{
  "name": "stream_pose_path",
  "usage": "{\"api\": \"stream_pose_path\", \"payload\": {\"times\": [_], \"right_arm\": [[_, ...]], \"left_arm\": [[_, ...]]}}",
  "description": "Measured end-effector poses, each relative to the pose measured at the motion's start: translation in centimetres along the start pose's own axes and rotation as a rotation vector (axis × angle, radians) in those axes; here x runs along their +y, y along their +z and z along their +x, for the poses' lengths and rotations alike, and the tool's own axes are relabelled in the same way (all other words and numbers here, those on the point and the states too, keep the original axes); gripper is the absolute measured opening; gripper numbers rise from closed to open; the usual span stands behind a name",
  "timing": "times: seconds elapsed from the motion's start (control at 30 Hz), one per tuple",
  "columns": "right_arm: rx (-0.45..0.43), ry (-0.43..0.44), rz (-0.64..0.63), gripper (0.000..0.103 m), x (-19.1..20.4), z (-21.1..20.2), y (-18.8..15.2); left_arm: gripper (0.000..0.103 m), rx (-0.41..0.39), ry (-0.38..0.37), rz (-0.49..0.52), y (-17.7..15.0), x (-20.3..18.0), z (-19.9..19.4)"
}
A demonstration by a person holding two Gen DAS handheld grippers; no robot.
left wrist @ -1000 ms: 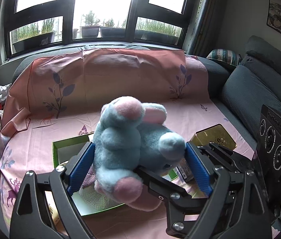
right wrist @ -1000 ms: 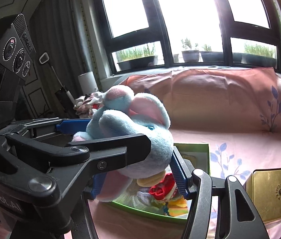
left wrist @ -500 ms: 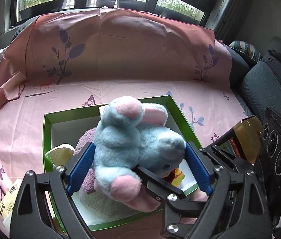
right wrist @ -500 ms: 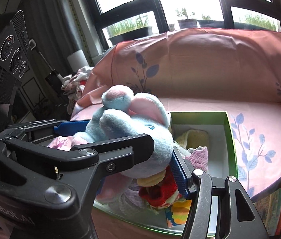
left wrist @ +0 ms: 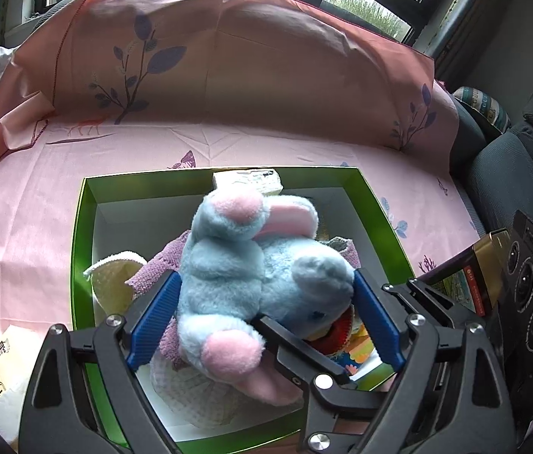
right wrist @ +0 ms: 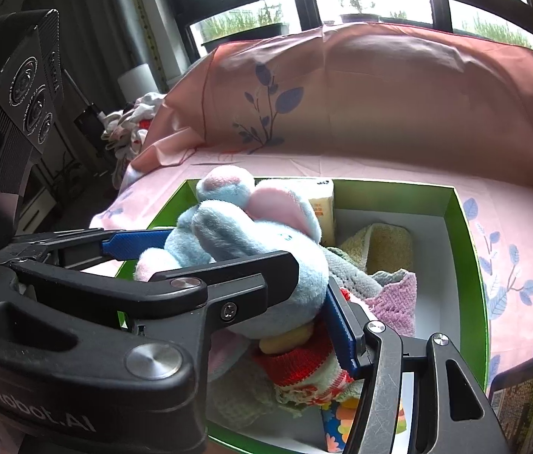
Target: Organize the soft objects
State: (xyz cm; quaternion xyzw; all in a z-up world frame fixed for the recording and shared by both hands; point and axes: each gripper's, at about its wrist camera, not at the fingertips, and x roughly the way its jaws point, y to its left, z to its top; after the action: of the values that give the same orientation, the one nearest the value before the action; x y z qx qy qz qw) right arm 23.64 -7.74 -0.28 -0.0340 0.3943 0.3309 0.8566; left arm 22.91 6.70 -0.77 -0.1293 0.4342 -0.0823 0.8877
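Both the left claw (left wrist: 266, 317) and right claw (right wrist: 304, 283) clench the blue-and-pink plush elephant (left wrist: 255, 276) above the green cardboard box (left wrist: 81, 249)

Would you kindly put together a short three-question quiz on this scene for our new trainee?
1. True or false: both hand-held grippers are closed on the blue plush toy.
2. Multiple choice: the toy is held above which container? A) the green box B) a wicker basket C) a grey bin
3. Short answer: name one soft item already lying in the box.

Key
1. True: the left hand-held gripper squeezes it from both sides, and the right hand-held gripper clamps its head.
2. A
3. The purple knitted cloth, or the yellow knitted piece.
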Motion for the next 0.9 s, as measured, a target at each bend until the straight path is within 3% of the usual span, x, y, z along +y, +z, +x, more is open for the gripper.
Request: {"api": "stream_pose_path", "payload": {"times": [0.27, 0.4, 0.53, 0.9], "right_arm": [[0.020, -0.029, -0.003, 0.061, 0.5, 0.1, 0.3], [0.023, -0.041, -0.001, 0.064, 0.6, -0.4, 0.1], [0.021, -0.057, 0.011, 0.069, 0.4, -1.1, -0.1], [0.033, -0.121, 0.024, 0.070, -0.3, -3.1, -0.9]], "left_arm": [[0.093, 0.014, 0.036, 0.002, -0.3, -0.1, -0.3], [0.102, 0.030, 0.071, 0.022, -0.5, -0.4, -0.7], [0.102, 0.043, 0.094, 0.023, -0.9, -0.1, -1.0], [0.102, 0.026, 0.140, 0.023, -2.1, 0.5, -3.4]]}}
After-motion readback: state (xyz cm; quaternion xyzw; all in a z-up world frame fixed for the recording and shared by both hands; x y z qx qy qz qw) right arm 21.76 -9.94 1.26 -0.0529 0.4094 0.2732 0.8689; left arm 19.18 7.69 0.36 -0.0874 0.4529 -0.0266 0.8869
